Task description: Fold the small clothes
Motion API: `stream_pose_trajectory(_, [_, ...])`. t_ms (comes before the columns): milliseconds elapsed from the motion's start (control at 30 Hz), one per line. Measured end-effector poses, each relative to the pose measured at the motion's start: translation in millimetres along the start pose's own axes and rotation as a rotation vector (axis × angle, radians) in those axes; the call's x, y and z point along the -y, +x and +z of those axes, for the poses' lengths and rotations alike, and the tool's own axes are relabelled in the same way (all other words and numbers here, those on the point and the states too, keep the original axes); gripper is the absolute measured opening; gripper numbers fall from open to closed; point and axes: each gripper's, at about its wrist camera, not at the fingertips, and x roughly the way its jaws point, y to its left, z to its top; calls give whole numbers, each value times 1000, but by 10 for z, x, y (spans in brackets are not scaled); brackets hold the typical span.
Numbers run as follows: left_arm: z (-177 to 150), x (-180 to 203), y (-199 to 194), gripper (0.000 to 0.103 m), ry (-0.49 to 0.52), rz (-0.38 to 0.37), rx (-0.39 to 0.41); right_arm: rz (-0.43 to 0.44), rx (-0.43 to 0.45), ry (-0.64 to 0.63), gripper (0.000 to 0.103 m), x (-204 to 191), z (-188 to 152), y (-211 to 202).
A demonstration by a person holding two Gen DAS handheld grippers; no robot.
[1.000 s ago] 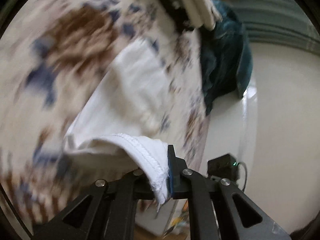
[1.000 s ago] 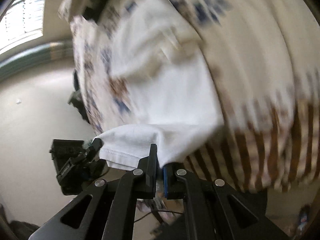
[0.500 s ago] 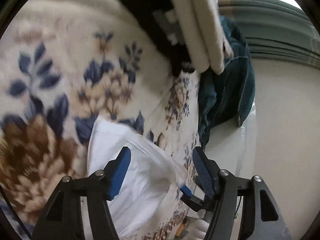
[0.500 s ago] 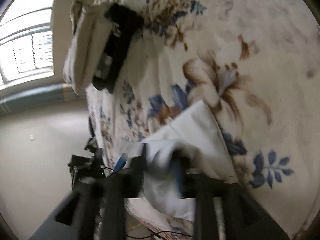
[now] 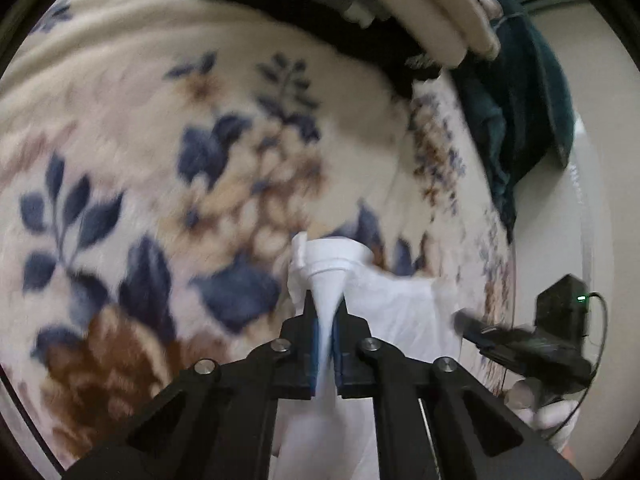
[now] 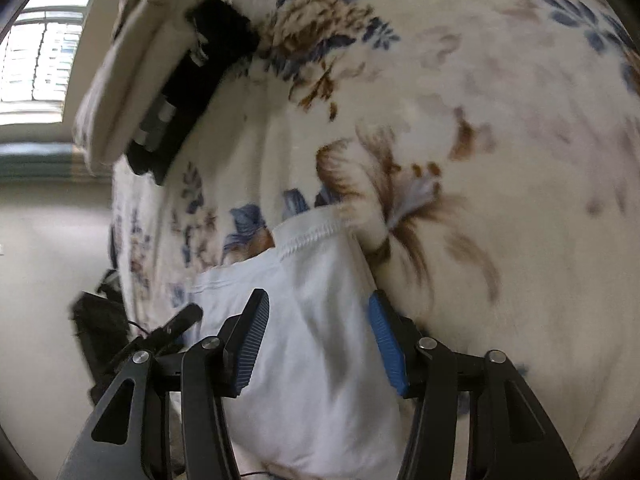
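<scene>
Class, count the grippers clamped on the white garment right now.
1. The left gripper pinches the white garment; the right gripper straddles it, pads apart.

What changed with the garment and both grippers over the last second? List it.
Both grippers let go of the white garment and laid it on the blanket. The left gripper closed again, pinching a fold. The right gripper has been closing, pads apart around the cloth. The folded stack stayed put.

White garment (image 5: 400, 312) down on blanket (image 5: 120, 128), left tool (image 5: 326, 312) re-clamped, right tool (image 6: 316, 344) freshly released.
</scene>
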Motion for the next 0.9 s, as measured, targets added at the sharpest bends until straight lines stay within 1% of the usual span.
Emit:
stream_pose_trajectory(33, [37, 23, -27, 3, 8, 0, 17, -51, 9, -16, 3, -37, 48, 58])
stream_pose_trajectory(67, [84, 29, -11, 2, 16, 13, 19, -100, 15, -14, 3, -51, 93, 93])
stream_pose_trajectory(100, [129, 18, 28, 2, 20, 19, 11, -118, 29, -13, 3, -57, 121, 86])
stream_pose_trajectory(133, [196, -32, 93, 3, 8, 18, -6, -140, 64, -11, 2, -57, 189, 55])
stream_pose_trajectory(200, [264, -129, 177, 4, -25, 6, -56, -154, 84, -3, 2, -44, 285, 40])
stream_pose_trajectory(233, [278, -171, 185, 5, -48, -14, -81, -150, 68, 6, 2, -29, 338, 75])
stream_pose_trajectory(267, [258, -186, 138, 14, -59, -31, -88, -155, 28, 7, 2, -27, 387, 142])
stream_pose_trajectory(300, [205, -214, 43, 32, -62, -48, -85, -164, 12, 5, 3, -31, 394, 154])
stream_pose_trajectory(367, [13, -234, -191, 48, -40, -73, -65, -136, -16, 13, 5, -28, 359, 104])
stream_pose_trajectory(400, [-113, -248, -301, 48, -29, -78, -63, -124, -19, 13, 8, -19, 325, 58])
stream_pose_trajectory(433, [-226, -259, -380, 48, -18, -69, -69, -117, -14, 8, 21, 5, 239, -51])
stream_pose_trajectory(500, [-531, -301, -515, 48, 3, -55, -88, -115, -2, 2, 39, 62, 80, -207])
stream_pose_trajectory(533, [-671, -329, -555, 48, 3, -42, -99, -98, -8, 2, 39, 124, -68, -289])
stream_pose_trajectory(600, [-899, -367, -549, 47, -3, -51, -121, -90, -41, 16, 39, 222, -298, -334])
stream_pose_trajectory(633, [-996, -372, -526, 46, -6, -38, -129, -90, -75, 31, 39, 288, -480, -311])
stream_pose_trajectory(700, [-1139, -374, -483, 45, -13, -60, -144, -102, -111, 43, 39, 338, -712, -269])
stream_pose_trajectory(733, [-1190, -368, -462, 41, -13, -52, -138, -98, -131, 57, 39, 374, -859, -219])
stream_pose_trajectory(767, [-1222, -363, -446, 16, -15, -61, -131, -97, -141, 67, 39, 399, -923, -184])
stream_pose_trajectory(800, [-1242, -356, -434, 4, -14, -63, -129, -92, -150, 97, 39, 448, -1022, -123])
stream_pose_trajectory(833, [-1256, -333, -437, 3, -5, -31, -114, -73, -154, 121, 39, 488, -1090, -73])
stream_pose_trajectory(867, [-1258, -319, -457, 3, 6, -31, -104, -56, -148, 142, 39, 515, -1142, -37])
stream_pose_trajectory(900, [-1242, -289, -480, 3, 25, -18, -100, -54, -137, 155, 35, 530, -1169, -24])
